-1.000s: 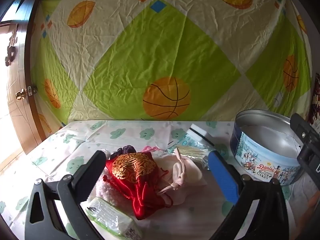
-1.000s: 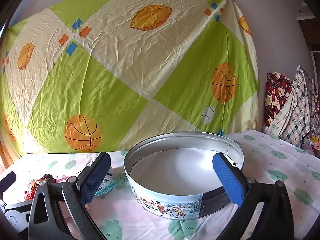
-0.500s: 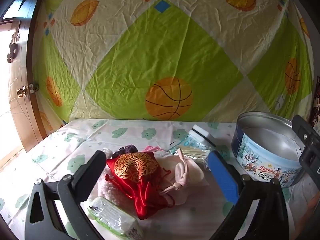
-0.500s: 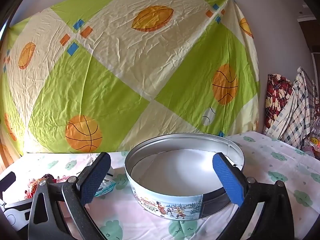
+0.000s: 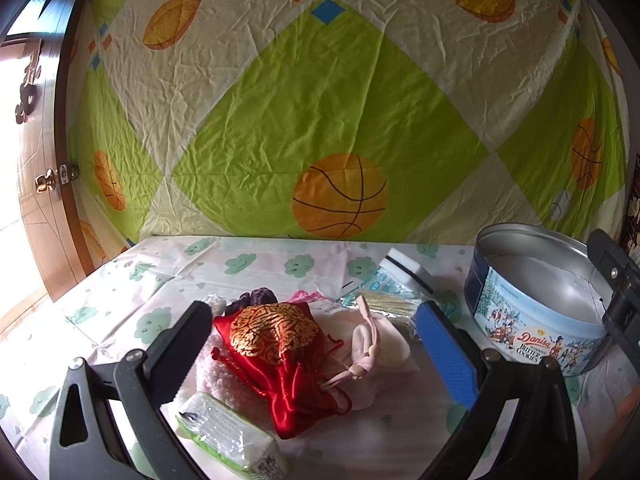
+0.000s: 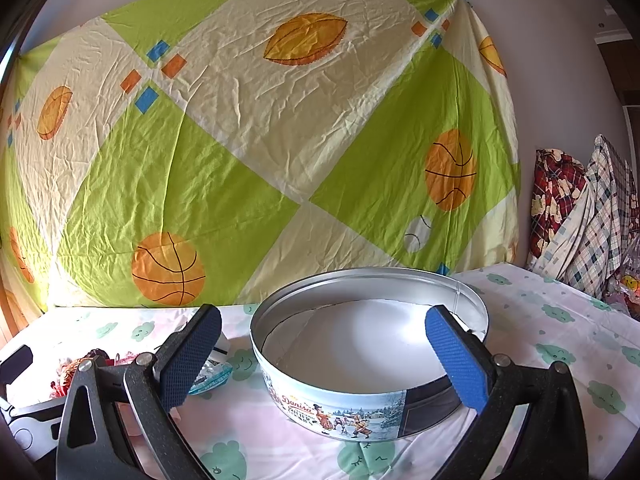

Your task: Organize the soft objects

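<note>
Left wrist view: the left gripper point(image 5: 316, 344) is spread wide with nothing between its fingers, and low centre of the frame the soft pile lies framed by them. A red pouch point(image 5: 280, 356) with gold embroidery lies on top, a pale pink pouch point(image 5: 376, 354) touching it on the right, something white and fluffy point(image 5: 224, 380) under its left side, and a dark purple bit point(image 5: 260, 295) behind. A wrapped green pack point(image 5: 228, 438) lies at the lower edge. Behind the pile, right of centre, are a clear packet of sticks point(image 5: 390, 300) and a white block point(image 5: 406, 262). The tin point(image 5: 532, 292) stands at the right edge, open and bare inside.

The step in hand looks like taking the red pouch. It would go best to close on its bulging middle, not the loose cords, so the pink pouch is not dragged along.

Right wrist view: the right gripper point(image 6: 324, 356) is likewise wide open and holds nothing. The tin point(image 6: 360, 396) fills the lower centre; the pile shows only at the lower left edge.

Writing: the tin reads "Danisa" and "Butter Cookies". The green pack's label is too small to read.
</note>
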### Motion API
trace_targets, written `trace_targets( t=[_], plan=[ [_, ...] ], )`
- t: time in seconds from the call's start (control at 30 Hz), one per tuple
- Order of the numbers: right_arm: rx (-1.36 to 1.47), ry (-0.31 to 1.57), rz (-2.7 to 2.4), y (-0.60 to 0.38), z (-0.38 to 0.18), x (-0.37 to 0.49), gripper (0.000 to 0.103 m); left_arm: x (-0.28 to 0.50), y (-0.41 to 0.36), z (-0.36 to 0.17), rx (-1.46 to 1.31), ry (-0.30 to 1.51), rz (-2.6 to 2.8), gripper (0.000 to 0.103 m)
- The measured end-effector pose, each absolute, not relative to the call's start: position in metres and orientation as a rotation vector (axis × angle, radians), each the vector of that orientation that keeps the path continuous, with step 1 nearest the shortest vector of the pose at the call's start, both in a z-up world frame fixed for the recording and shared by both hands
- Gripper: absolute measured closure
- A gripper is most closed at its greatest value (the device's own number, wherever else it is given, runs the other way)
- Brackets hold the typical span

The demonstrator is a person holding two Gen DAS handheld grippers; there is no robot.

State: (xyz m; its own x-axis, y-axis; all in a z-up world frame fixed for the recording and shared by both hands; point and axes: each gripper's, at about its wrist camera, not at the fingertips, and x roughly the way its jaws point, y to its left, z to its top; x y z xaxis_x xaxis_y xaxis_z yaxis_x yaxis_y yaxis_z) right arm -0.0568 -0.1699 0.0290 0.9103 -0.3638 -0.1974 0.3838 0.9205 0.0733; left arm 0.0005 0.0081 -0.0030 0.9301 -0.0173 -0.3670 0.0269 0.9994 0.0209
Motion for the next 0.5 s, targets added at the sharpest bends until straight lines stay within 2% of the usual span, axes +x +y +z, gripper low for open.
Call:
trace_targets(
  t=[0.5],
  plan=[
    [0.101, 0.173, -0.387, -0.1692, 0.0298, -0.0582, 0.000, 0.0023, 0.0097, -0.0063, 0.018, 0.389, -0.017, 0.000]
  ],
)
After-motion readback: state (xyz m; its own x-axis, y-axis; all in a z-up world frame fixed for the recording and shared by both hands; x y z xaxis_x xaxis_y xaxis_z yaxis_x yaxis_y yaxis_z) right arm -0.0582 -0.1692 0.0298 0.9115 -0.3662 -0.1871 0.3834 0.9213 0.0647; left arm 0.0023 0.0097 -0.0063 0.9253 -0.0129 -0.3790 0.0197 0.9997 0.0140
